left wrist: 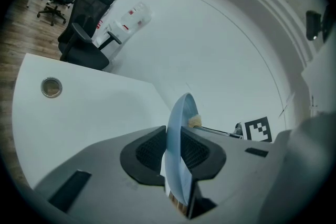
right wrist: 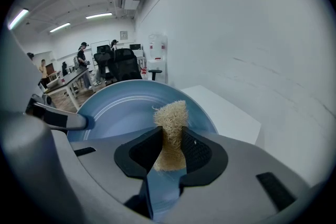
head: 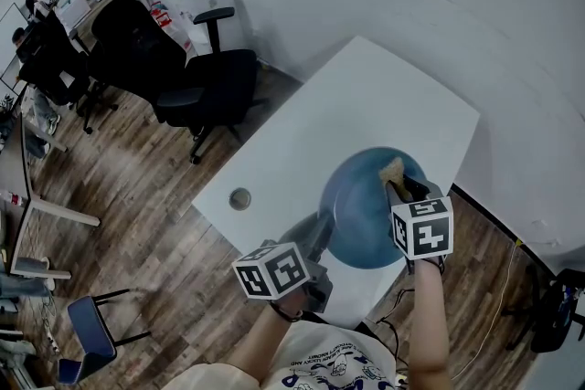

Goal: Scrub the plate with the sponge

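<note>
The left gripper [left wrist: 174, 150] pinches the round blue plate [left wrist: 181, 113], and the right gripper [right wrist: 170, 147] pinches a scratchy tan sponge [right wrist: 170, 115] just ahead on it, so scrubbing seems started, not finished.

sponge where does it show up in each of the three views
Head view: right of centre, the sponge at the right gripper's tip, over the blue plate's upper part.
Left gripper view: a small tan bit just right of the plate's edge, near centre.
Right gripper view: dead centre, pinched between the jaws.
Shared landmark: the blue plate, in all three.
</note>
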A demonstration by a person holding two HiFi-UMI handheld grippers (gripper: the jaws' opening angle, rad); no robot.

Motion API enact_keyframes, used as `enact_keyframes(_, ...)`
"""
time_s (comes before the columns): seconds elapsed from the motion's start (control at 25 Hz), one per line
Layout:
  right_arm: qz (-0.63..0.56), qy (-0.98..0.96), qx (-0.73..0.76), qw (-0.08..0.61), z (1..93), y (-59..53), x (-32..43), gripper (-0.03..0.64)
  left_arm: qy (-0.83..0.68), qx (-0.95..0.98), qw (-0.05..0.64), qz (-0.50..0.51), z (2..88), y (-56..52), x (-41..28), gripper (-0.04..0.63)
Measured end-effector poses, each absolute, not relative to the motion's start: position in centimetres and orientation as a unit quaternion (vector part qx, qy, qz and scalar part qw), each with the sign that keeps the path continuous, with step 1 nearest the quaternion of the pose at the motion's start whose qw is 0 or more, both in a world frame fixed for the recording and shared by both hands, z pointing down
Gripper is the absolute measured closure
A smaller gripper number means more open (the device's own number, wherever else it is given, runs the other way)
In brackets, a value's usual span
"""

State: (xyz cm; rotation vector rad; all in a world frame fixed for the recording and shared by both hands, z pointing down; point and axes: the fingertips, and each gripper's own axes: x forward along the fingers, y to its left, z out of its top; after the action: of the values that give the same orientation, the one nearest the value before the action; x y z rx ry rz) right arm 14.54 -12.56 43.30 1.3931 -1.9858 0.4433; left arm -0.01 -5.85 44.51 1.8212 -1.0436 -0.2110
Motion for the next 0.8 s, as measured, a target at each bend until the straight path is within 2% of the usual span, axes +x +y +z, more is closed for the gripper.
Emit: enact_keyframes(0.8,0.191,-0.747,0.535,0.345,45.8,-11.0,15.6,0.506,-0.453,0.732,0.496,-0.112,44.3,-6.8,-2.4,0.526)
